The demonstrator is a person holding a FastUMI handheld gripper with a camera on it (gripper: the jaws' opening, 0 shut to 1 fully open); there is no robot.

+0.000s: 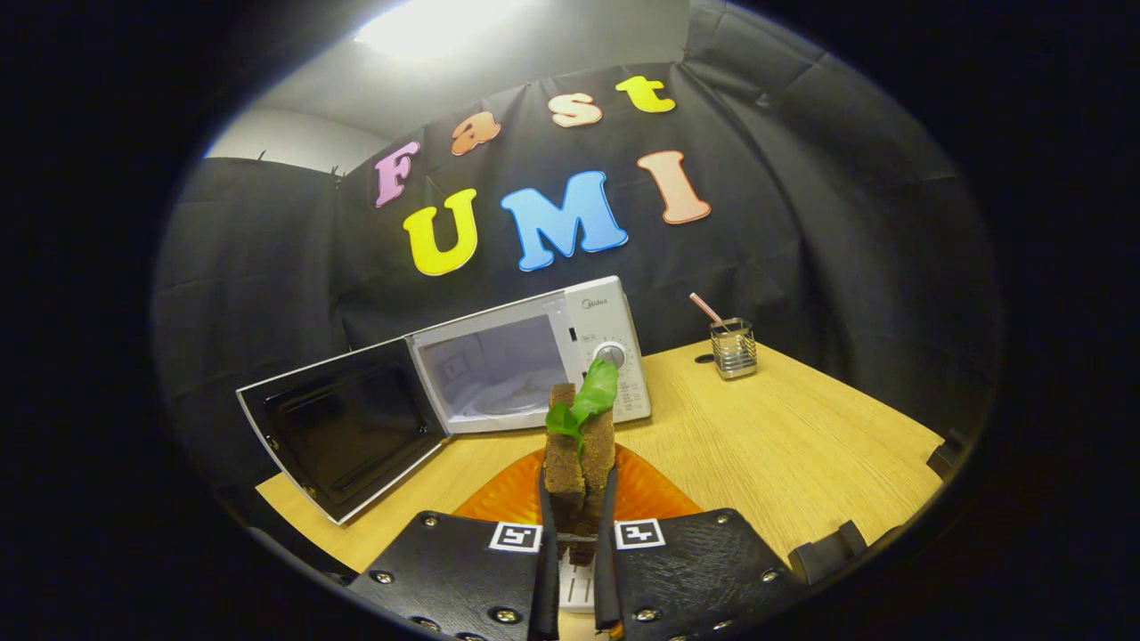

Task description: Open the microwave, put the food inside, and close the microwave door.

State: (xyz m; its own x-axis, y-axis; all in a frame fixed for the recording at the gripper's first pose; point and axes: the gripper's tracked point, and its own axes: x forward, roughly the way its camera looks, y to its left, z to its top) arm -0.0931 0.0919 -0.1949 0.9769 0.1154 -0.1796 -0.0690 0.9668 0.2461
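Two fingers of your gripper (577, 521) press on either side of a sandwich (579, 454), holding it upright just above an orange plate (646, 494); the lower end of the sandwich is hidden between the fingers, so you cannot see whether it touches the plate. Most of that plate is covered by the fingers and the sandwich, and only its ribbed, glossy orange sides show to either side. The sandwich is two coarse, dark brown slabs of bread with a green leaf (588, 401) sticking out of the top, and the leaf overlaps your sight of the microwave's dial. Beyond the sandwich the white microwave (606, 307) stands on the light wood-grain table (802, 445) with its door (343, 427) swung fully open to the left, the dark inner face turned toward you. Inside the pale cavity you can make out a round glass turntable (517, 401), though its far edge is hard to tell from the back wall. To the right of the microwave, near the cloth wall, a small square clear cup (733, 347) holds a thin pink-tipped stick; whatever else is in it is too small to tell.
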